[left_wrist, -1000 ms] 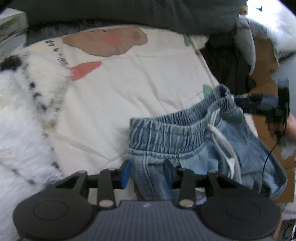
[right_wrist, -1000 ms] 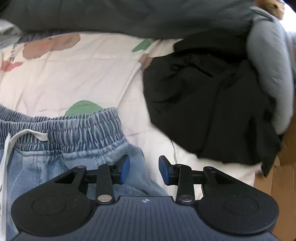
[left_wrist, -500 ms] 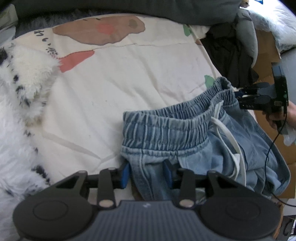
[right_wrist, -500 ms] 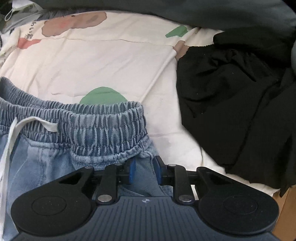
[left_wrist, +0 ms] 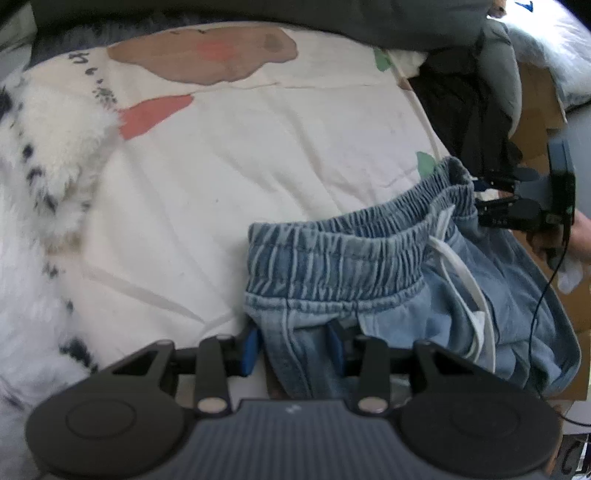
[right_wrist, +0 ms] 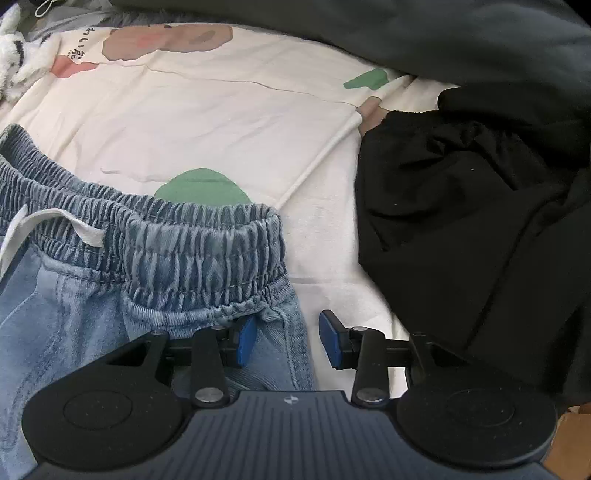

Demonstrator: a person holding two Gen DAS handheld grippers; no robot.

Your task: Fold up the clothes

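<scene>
Currently denim shorts (left_wrist: 373,266) lay waistband-up on the cream printed bedsheet (left_wrist: 258,155), beside a black garment (right_wrist: 472,206). Left gripper (left_wrist: 293,341) pinched a bunched fold below the waistband. Right gripper (right_wrist: 286,338) was opening, side seam between its pads, right pad clear of the fabric.

We see a cream quilted bedspread (left_wrist: 258,155) printed with brown, red and green shapes; a fluffy white, black-spotted blanket (left_wrist: 44,192) at its left edge; a crumpled black garment (right_wrist: 472,221) on its right; a dark grey pillow (right_wrist: 369,26) beyond.
</scene>
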